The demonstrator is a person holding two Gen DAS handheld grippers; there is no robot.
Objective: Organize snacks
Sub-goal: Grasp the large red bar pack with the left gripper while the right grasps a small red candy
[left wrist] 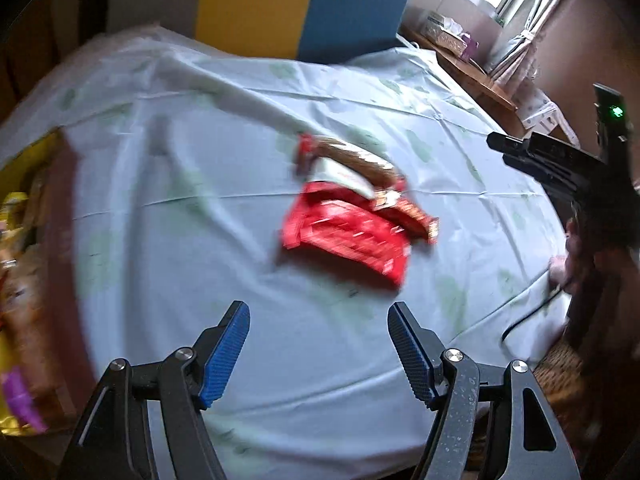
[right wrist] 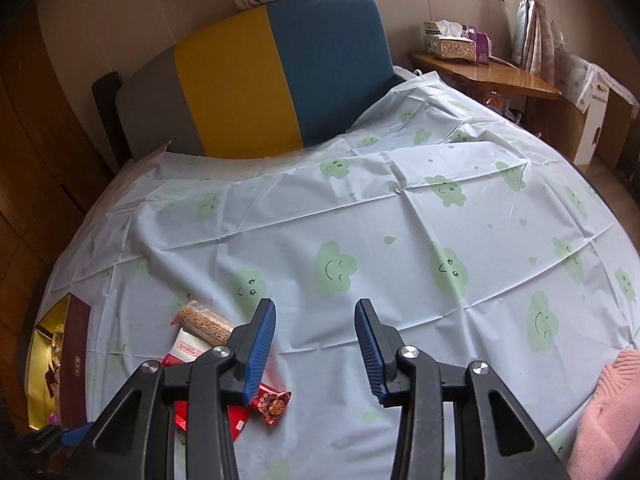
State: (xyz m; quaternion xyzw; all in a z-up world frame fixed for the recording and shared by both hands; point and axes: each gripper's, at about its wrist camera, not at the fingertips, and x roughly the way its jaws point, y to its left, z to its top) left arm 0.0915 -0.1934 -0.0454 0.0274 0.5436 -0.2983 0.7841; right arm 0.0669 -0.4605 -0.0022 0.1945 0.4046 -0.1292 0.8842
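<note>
A: Left tongs parted, blue ribbed pads bare, nothing between. Ahead of them on the bed sheet: a small heap of snacks.

B: Heap made of?

A: Red crinkly foil packet at the near side, long edge slanting toward lower right. Behind it a clear sleeve of brown grain bar, same slant. White-and-red pouch wedged between.

B: Right tongs?

A: Also parted and holding nothing, aimed at bare cloud-printed sheet; heap off to their left, partly under the left finger. Left likely the better-placed hand.

B: Destination?

A: Probably the dark red box with gold lining, at the sheet's left edge.
</note>
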